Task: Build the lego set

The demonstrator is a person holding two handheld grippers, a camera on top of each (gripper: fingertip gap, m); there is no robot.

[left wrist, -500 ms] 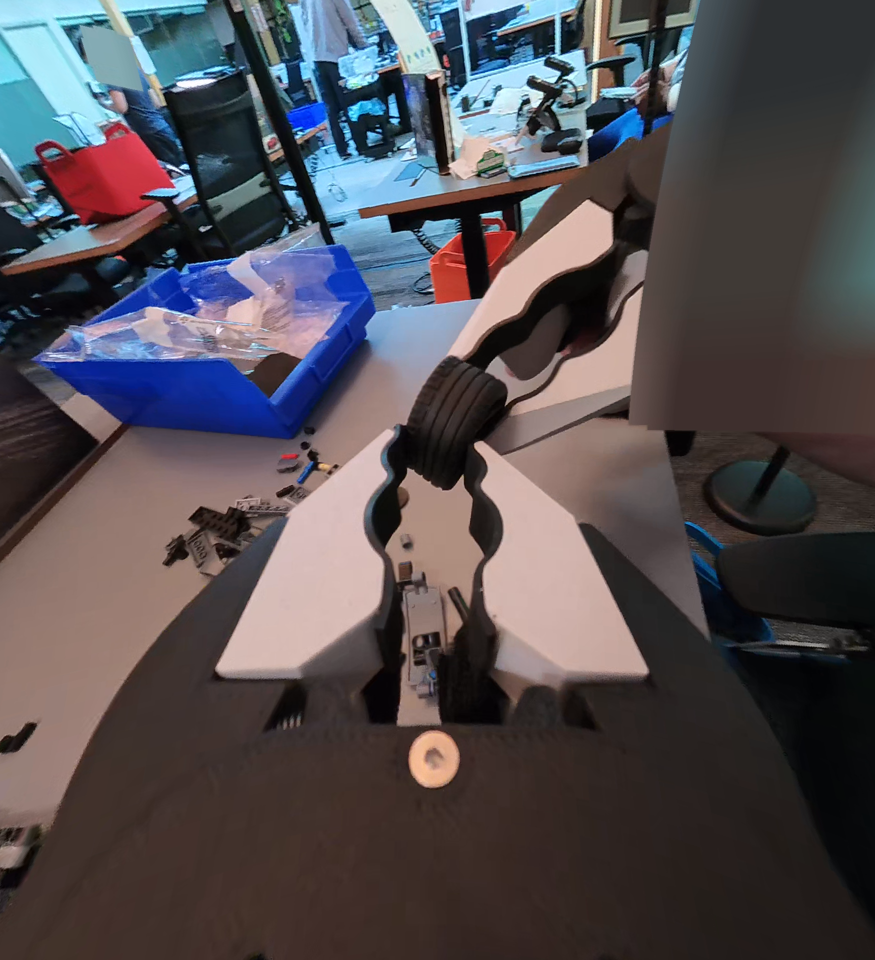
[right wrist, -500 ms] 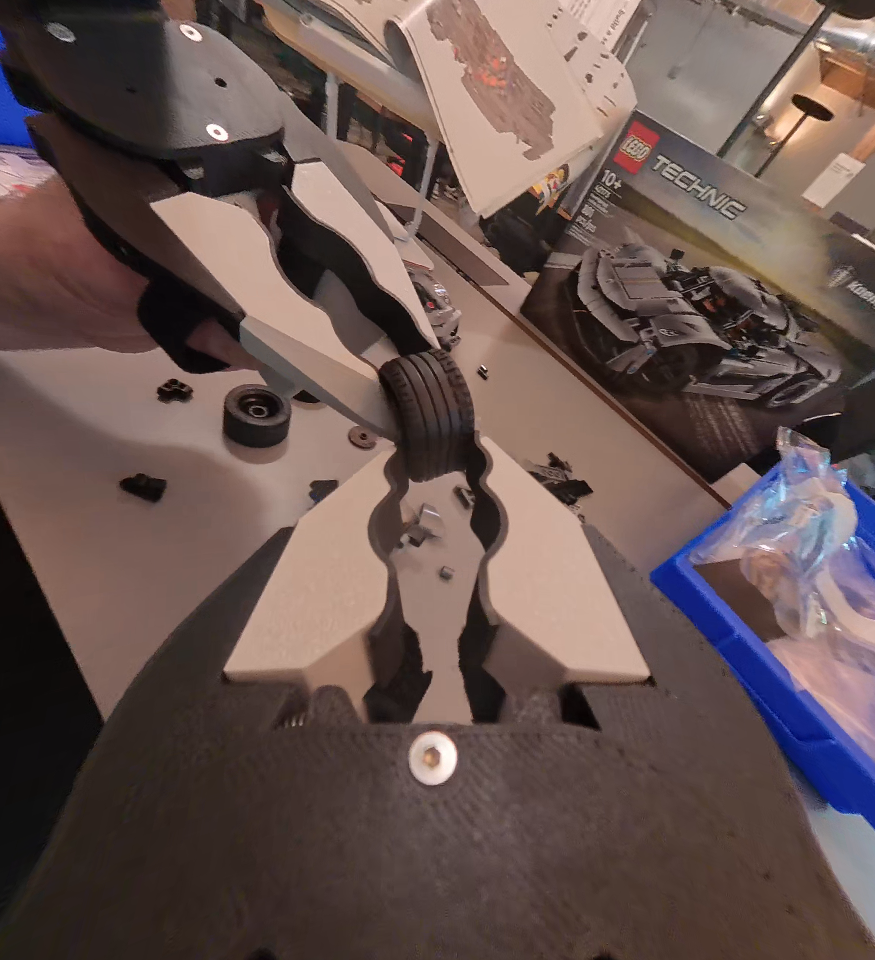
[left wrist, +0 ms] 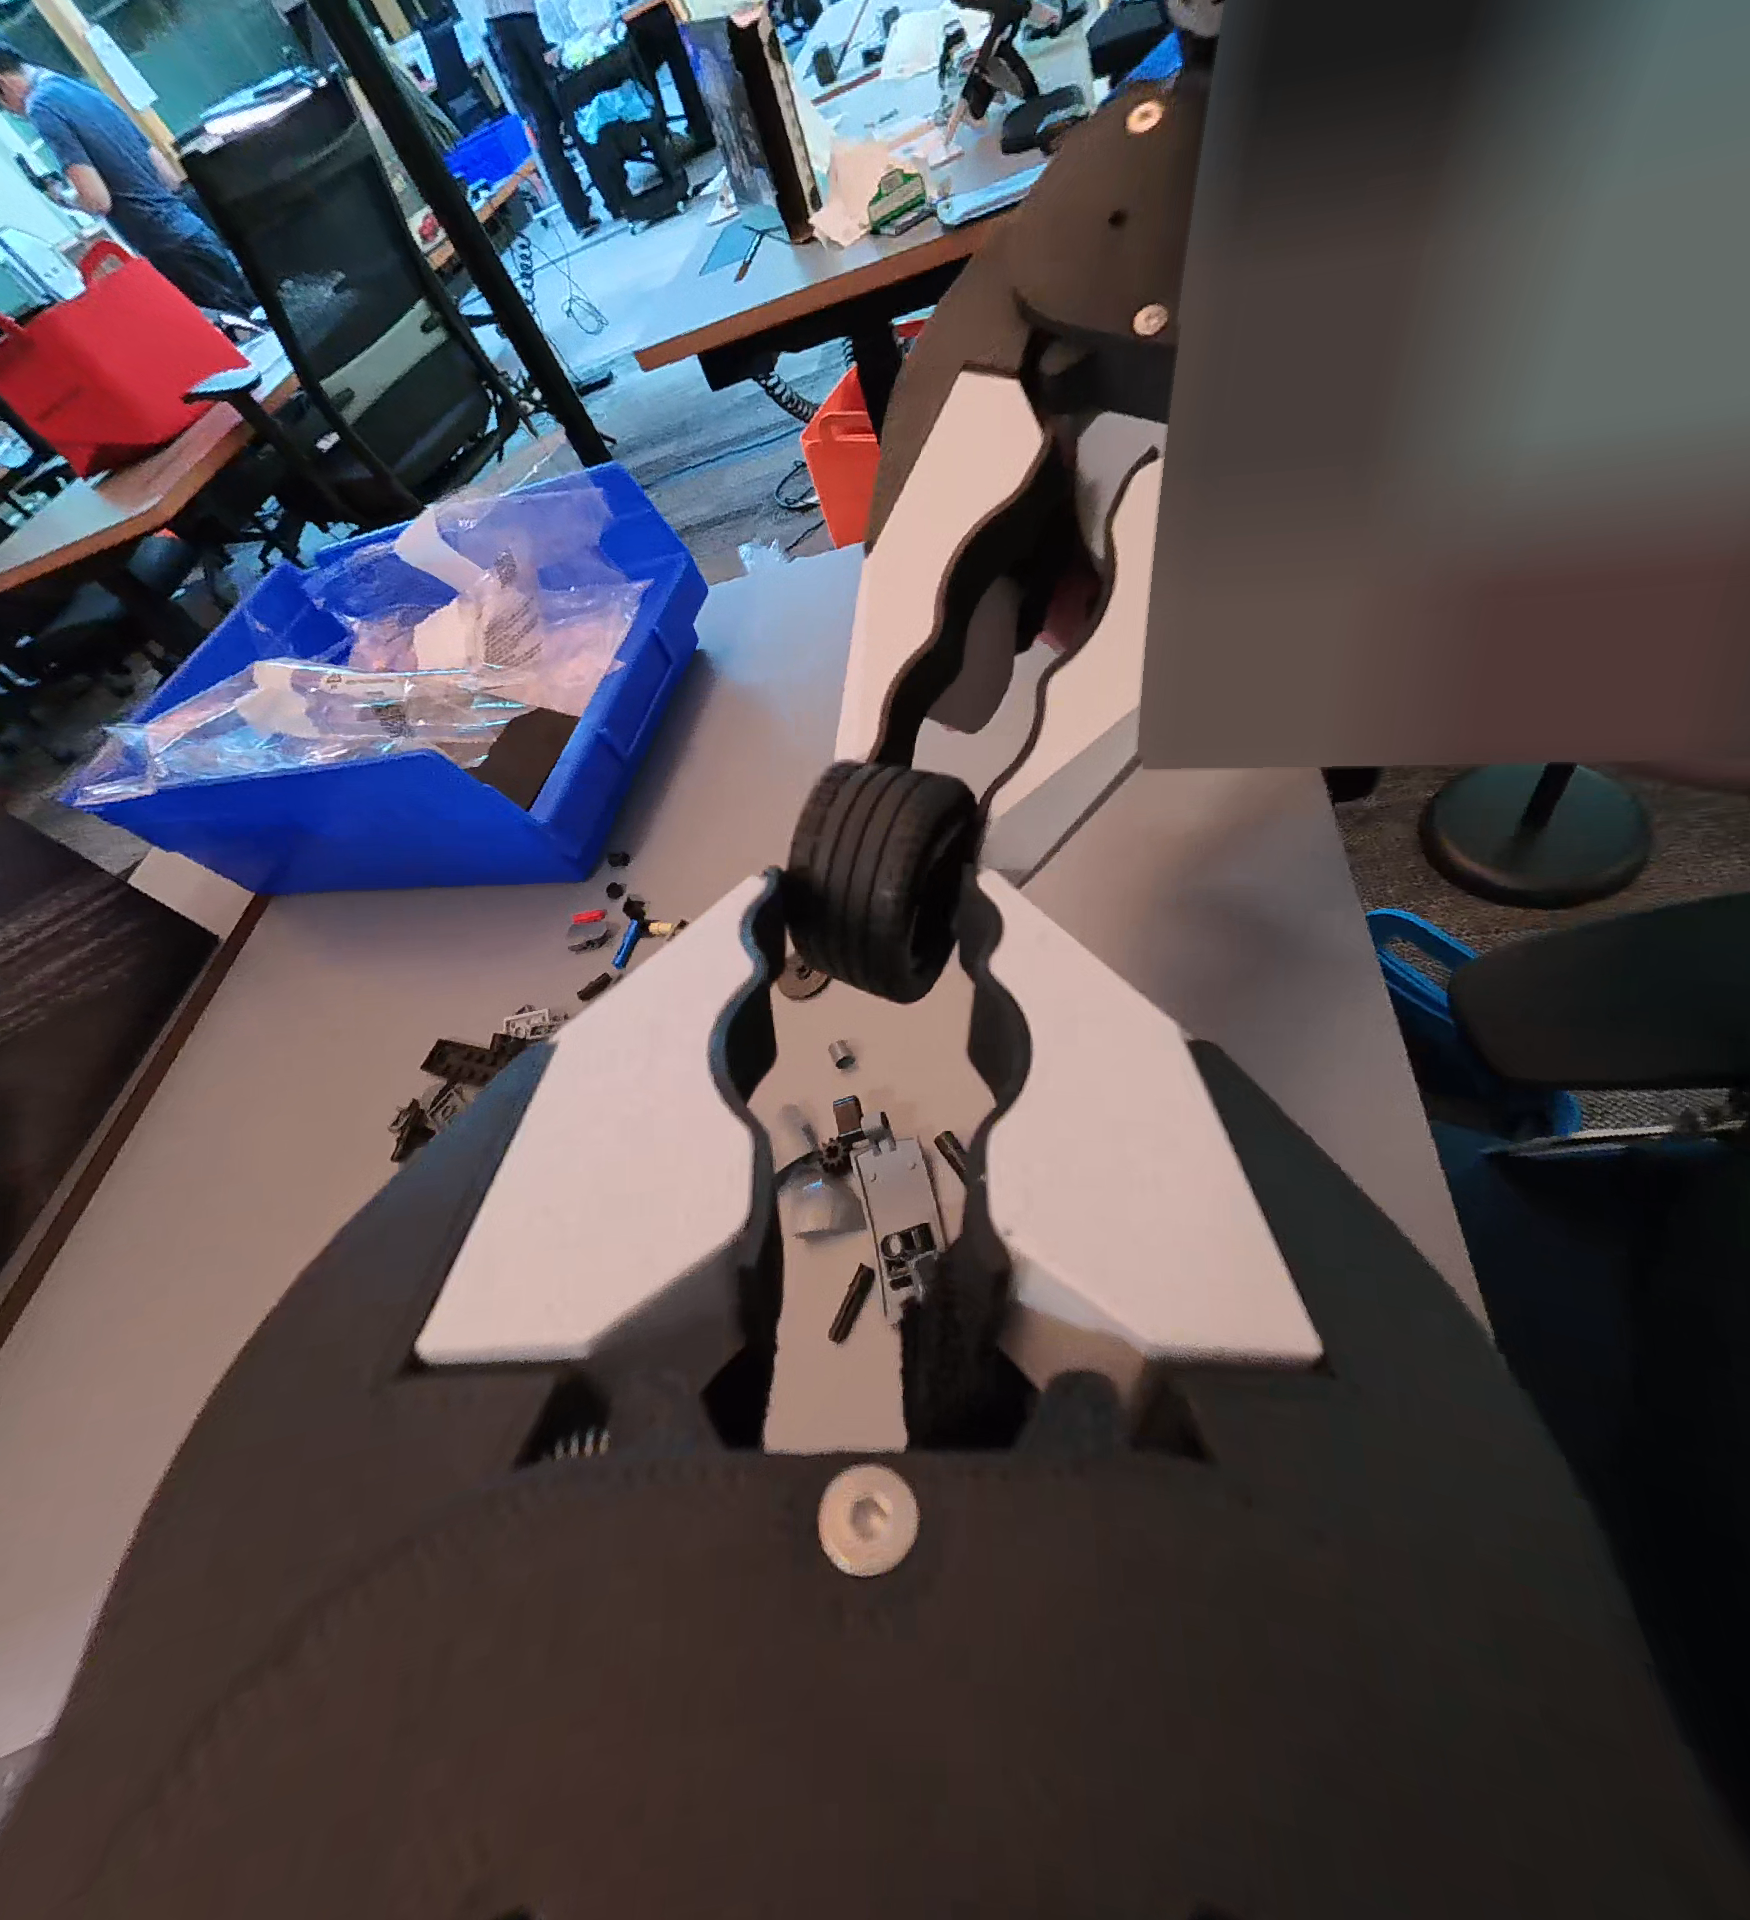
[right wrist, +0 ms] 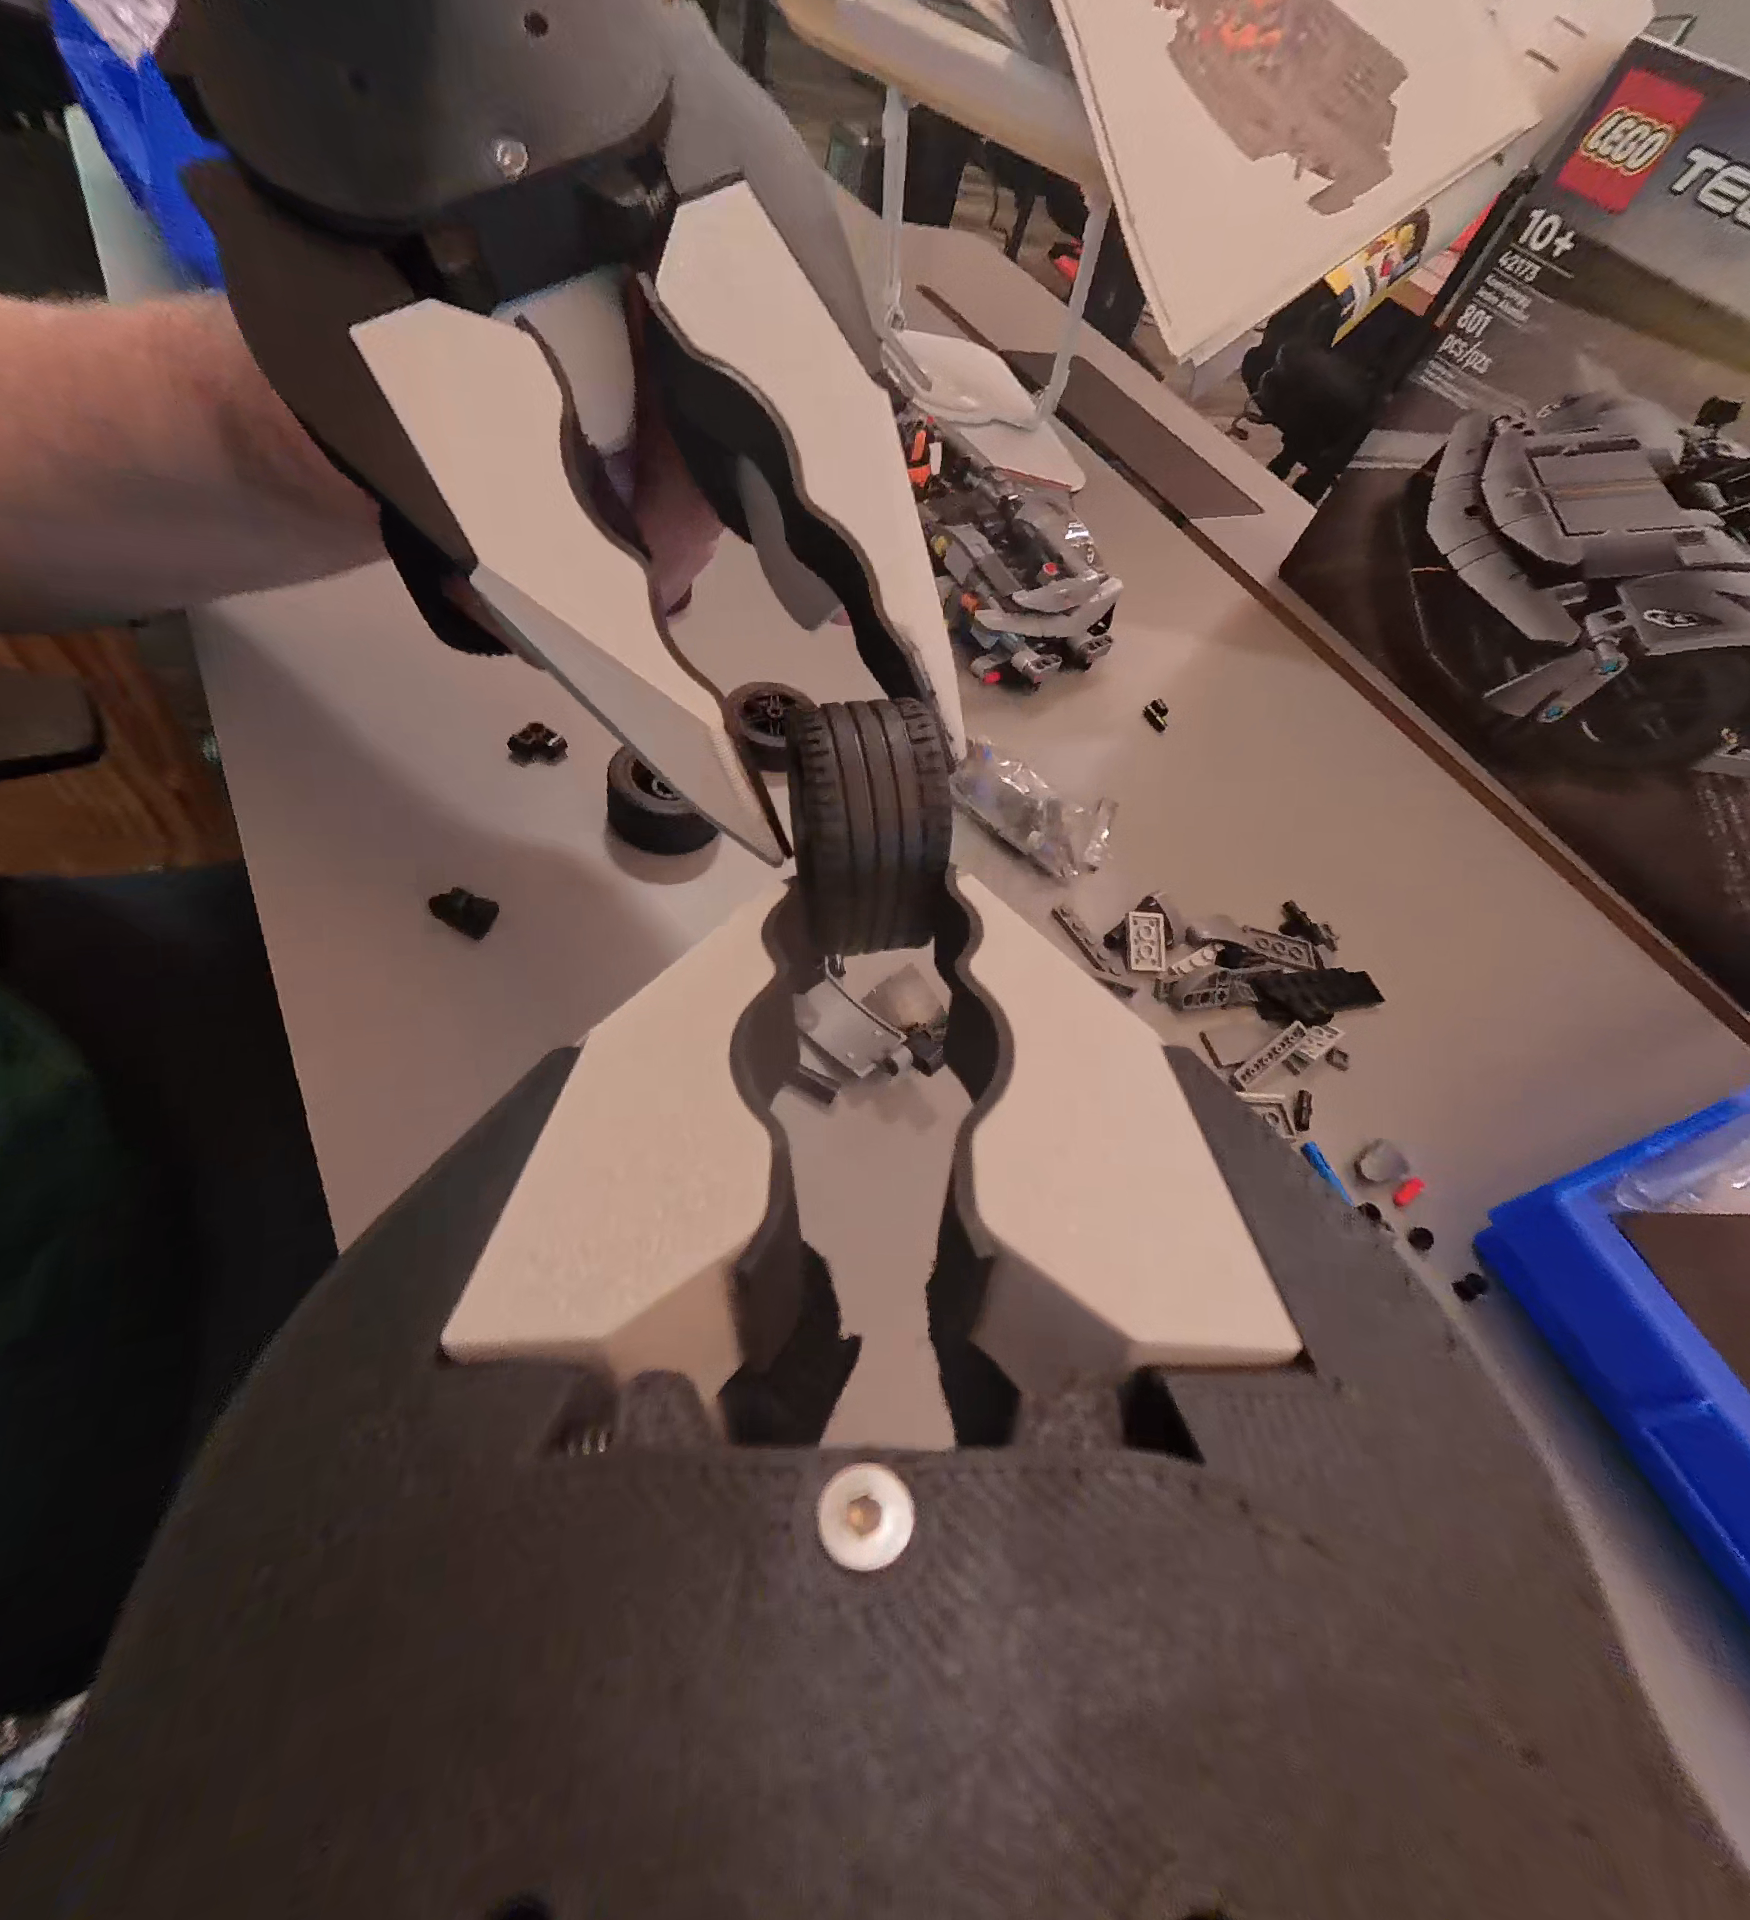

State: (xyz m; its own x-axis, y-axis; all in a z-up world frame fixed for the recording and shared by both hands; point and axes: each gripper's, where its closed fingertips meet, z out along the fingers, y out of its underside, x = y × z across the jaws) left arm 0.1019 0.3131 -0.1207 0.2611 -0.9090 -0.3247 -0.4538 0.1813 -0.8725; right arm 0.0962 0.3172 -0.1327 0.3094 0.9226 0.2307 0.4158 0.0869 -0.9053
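A black rubber tyre point(left wrist: 881, 883) is held in the air above the grey table point(left wrist: 279, 1091), between the tips of both grippers. My left gripper point(left wrist: 876, 904) is shut on the tyre from below in its own view. My right gripper point(left wrist: 928, 795) reaches in from the upper right and pinches the same tyre. In the right wrist view the tyre point(right wrist: 871, 831) sits between my right gripper's tips point(right wrist: 871, 899). The left gripper point(right wrist: 850, 779), held by a person's hand, straddles it from the upper left.
A second tyre point(right wrist: 653, 800) and a wheel rim point(right wrist: 762, 717) lie on the table behind. The part-built grey car point(right wrist: 1027, 561), a bag of parts point(right wrist: 1037, 810), loose pieces point(right wrist: 1245, 977), the set's box point(right wrist: 1577, 520) and a blue bin point(right wrist: 1681, 1351) stand to the right. Left and right tips are no more than a few centimetres apart.
Both grippers have turned and risen a little with the tyre still between them. The left gripper now stands steeper in the right wrist view. More loose parts show beneath.
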